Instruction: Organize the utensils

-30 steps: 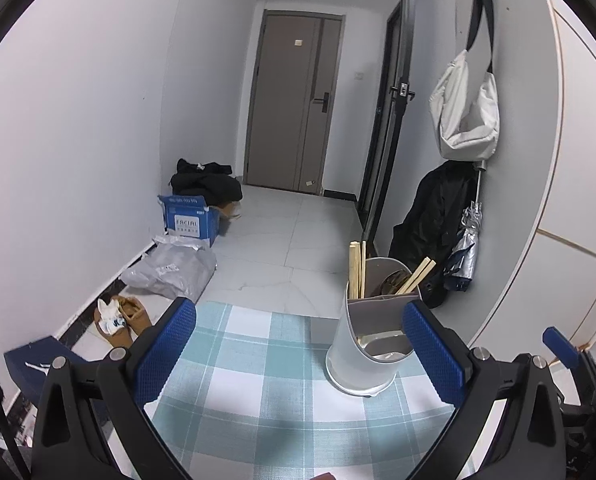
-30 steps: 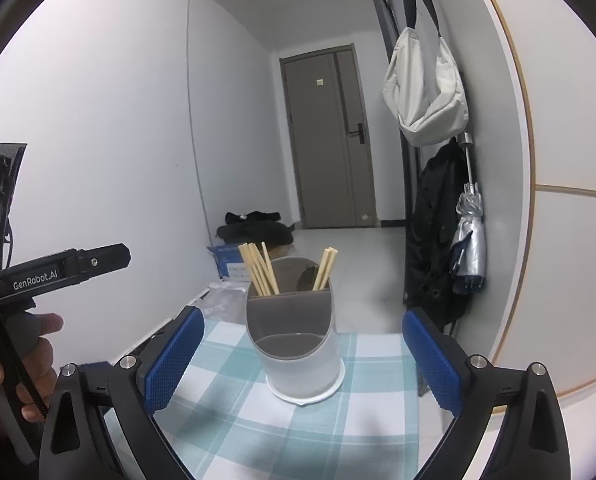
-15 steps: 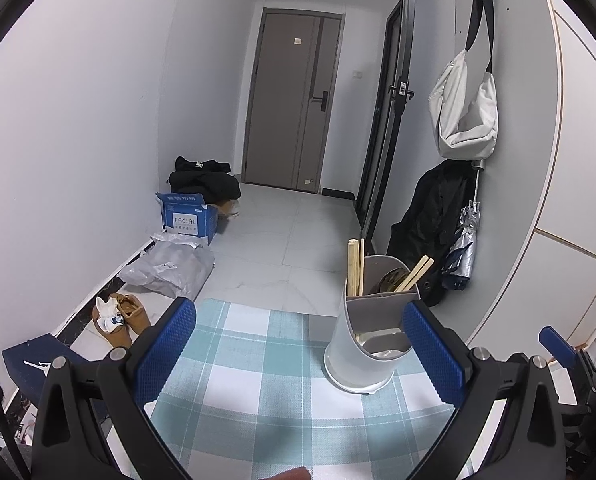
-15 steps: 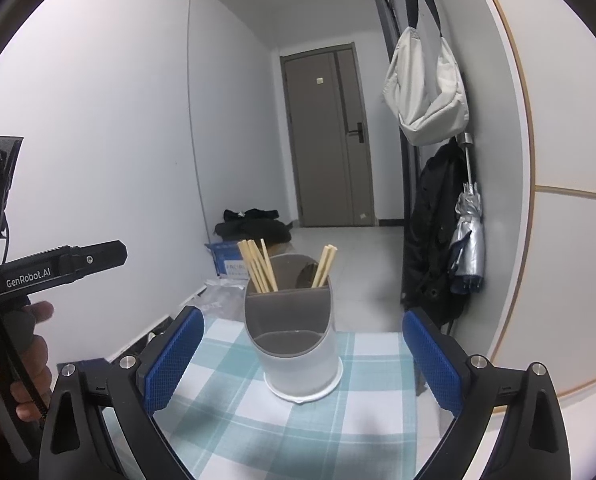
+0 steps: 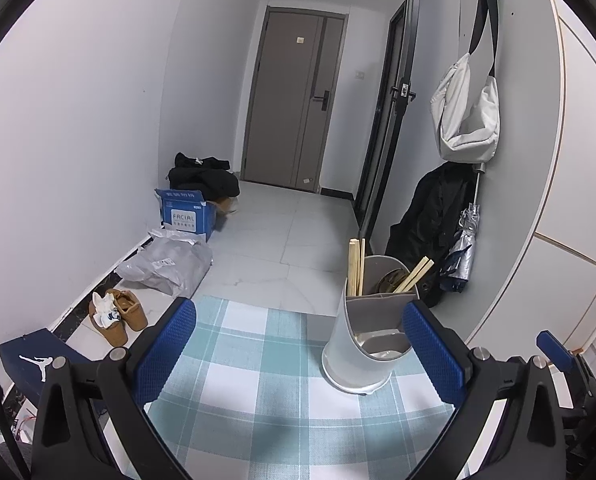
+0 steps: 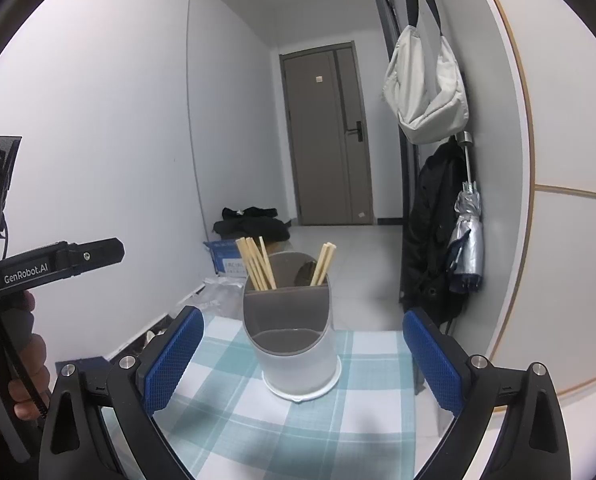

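Observation:
A white and grey utensil holder (image 6: 294,332) stands upright on the checked tablecloth (image 6: 369,408), straight ahead of my right gripper (image 6: 298,364). Wooden chopsticks (image 6: 256,264) stand in its back compartment, a bundle at the left and a pair (image 6: 323,264) at the right. The front compartment looks empty. In the left wrist view the holder (image 5: 361,344) stands at the right, just beside the right fingertip (image 5: 431,354) of my left gripper (image 5: 298,356); chopsticks (image 5: 355,266) stick up from it. Both grippers are open and empty.
The table ends just behind the holder; beyond is a tiled hallway floor (image 5: 282,240) with a blue box (image 5: 186,214), a plastic bag (image 5: 166,266) and shoes (image 5: 116,314). A wall with a hanging white bag (image 6: 425,92) and umbrella (image 6: 467,240) is close on the right.
Both grippers have drawn back and risen slightly from the holder. Nothing was taken or let go.

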`<control>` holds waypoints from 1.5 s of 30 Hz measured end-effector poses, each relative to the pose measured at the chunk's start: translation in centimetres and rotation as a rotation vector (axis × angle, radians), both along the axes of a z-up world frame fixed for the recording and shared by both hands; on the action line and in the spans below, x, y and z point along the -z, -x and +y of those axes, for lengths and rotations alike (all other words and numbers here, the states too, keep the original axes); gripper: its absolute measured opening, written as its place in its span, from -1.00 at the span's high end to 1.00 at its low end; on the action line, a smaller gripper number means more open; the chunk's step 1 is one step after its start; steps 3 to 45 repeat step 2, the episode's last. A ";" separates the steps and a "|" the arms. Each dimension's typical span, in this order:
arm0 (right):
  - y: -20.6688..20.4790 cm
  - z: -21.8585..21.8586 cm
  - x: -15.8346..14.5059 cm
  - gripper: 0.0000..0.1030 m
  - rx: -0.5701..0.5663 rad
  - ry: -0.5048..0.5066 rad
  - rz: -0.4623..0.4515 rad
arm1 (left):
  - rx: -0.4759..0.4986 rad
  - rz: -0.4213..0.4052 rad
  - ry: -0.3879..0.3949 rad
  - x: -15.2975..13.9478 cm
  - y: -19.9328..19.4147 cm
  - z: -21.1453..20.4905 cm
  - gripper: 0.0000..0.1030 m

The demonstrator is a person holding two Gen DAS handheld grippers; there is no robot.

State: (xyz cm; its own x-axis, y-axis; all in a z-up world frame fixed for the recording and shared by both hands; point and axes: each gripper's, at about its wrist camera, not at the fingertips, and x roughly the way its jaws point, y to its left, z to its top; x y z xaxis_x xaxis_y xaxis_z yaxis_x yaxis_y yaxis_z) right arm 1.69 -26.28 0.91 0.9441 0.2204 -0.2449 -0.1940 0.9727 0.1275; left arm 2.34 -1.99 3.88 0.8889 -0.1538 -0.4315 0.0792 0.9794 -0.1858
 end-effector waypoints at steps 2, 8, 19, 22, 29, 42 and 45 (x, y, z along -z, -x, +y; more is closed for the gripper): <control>-0.1 0.0 0.1 -0.98 0.000 0.003 0.004 | -0.002 0.003 0.005 0.1 -0.1 0.1 -0.97; -0.1 0.0 0.1 -0.98 0.000 0.003 0.004 | -0.002 0.003 0.005 0.1 -0.1 0.1 -0.97; -0.1 0.0 0.1 -0.98 0.000 0.003 0.004 | -0.002 0.003 0.005 0.1 -0.1 0.1 -0.97; -0.1 0.0 0.1 -0.98 0.000 0.003 0.004 | -0.002 0.003 0.005 0.1 -0.1 0.1 -0.97; -0.1 0.0 0.1 -0.98 0.000 0.003 0.004 | -0.002 0.003 0.005 0.1 -0.1 0.1 -0.97; -0.1 0.0 0.1 -0.98 0.000 0.003 0.004 | -0.002 0.003 0.005 0.1 -0.1 0.1 -0.97; -0.1 0.0 0.1 -0.98 0.000 0.003 0.004 | -0.002 0.003 0.005 0.1 -0.1 0.1 -0.97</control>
